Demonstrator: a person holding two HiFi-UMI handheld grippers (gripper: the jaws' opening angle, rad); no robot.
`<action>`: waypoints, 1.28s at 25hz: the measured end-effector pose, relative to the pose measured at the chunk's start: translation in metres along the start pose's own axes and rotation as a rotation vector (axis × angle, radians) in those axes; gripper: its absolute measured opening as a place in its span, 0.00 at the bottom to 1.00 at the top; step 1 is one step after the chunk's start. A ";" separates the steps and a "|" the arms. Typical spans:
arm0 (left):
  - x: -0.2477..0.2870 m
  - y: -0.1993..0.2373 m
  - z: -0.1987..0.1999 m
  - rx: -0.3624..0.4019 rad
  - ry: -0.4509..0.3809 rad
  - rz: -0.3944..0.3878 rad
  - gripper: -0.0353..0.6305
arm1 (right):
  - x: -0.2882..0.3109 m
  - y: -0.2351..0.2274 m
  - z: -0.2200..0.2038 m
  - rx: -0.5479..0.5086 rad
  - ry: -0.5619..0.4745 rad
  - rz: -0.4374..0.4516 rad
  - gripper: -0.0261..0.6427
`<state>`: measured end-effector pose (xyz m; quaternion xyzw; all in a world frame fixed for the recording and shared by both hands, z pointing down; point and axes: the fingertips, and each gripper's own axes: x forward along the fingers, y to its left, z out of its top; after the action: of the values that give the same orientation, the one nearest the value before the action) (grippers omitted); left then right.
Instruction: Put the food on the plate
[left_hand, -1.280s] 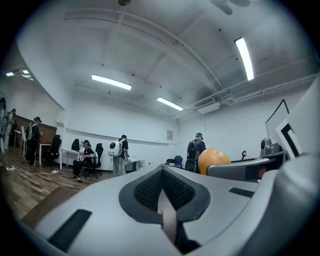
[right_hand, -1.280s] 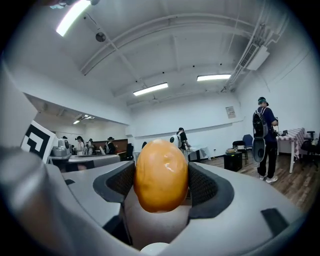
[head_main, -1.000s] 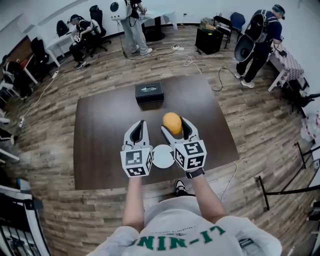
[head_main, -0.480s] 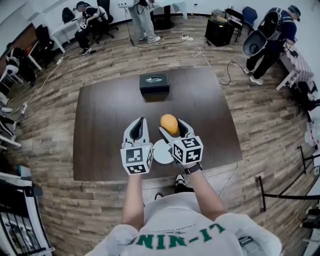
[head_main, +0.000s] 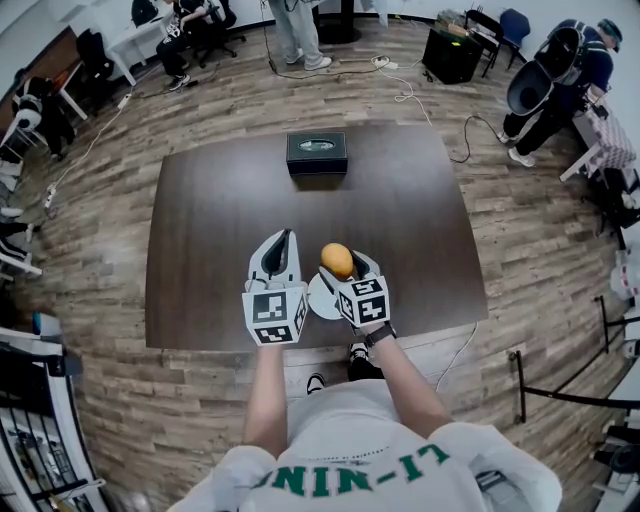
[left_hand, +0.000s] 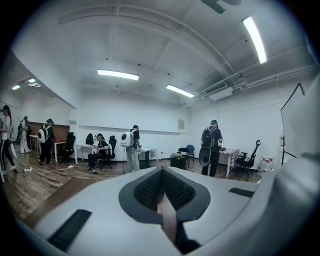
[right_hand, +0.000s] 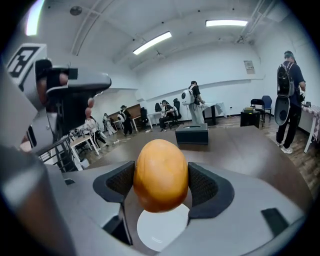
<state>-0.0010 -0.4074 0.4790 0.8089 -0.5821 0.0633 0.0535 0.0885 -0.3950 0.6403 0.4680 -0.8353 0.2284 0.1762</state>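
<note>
my right claw (head_main: 341, 268) is pinching the food (right_hand: 160, 172), an orange-yellow, egg-shaped piece. one ribbed pad presses on each flank, so the jaws stand wide because the piece itself is wide. i grip it across its middle, which i judge keeps a smooth round thing from squirting out forward. looking along the jaws, the white plate (right_hand: 162, 227) shows under and just past the food with a gap between them, so the food hangs over the plate's far part and is not yet set on it.

in the head view the plate (head_main: 321, 299) lies on the dark table (head_main: 220, 220) near its front edge, tucked between my two claws. my left claw (head_main: 277, 255) sits just beside the plate on its left with its jaws pressed together and nothing in them. its own view looks out over the room, not down at the table, so i take it as parked there to stay clear while the right one works. a black box (head_main: 317, 153) stands well apart at the far side of the table and plays no part.

what is left, as i judge it, is to lower the food onto the plate's middle and then spread the jaws. it may roll, being rounded.
</note>
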 end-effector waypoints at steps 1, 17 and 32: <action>0.001 0.001 -0.002 -0.002 0.003 -0.002 0.07 | 0.004 -0.001 -0.009 0.001 0.019 -0.001 0.56; 0.001 0.020 -0.017 -0.019 0.014 0.010 0.07 | 0.054 -0.005 -0.118 -0.001 0.242 0.019 0.56; -0.009 0.045 -0.027 -0.016 0.030 0.051 0.07 | 0.066 -0.013 -0.165 -0.034 0.375 0.002 0.56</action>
<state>-0.0476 -0.4091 0.5045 0.7923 -0.6022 0.0720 0.0671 0.0804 -0.3571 0.8137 0.4133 -0.7921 0.2975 0.3365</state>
